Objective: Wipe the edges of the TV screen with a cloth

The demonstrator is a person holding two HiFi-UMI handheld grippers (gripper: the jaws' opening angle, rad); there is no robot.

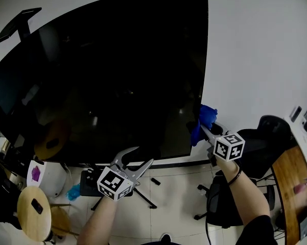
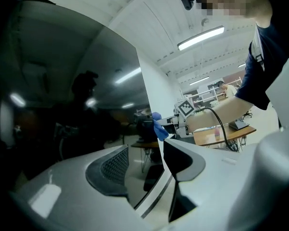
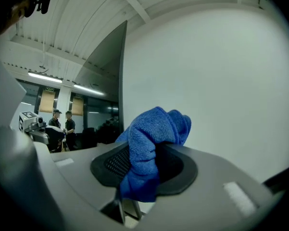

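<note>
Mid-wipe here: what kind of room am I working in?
Likely an office or lab workspace: there is a large TV screen, a black office chair beside a wooden desk, and a ceiling strip light overhead.

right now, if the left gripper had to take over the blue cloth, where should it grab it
Probably the bunched wad of the blue cloth sticking out past the right gripper, approached from beyond its tips: that part is thick and free, the middle is clamped.

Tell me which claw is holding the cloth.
The right claw, shut on the blue cloth; the left claw is open and empty.
</note>
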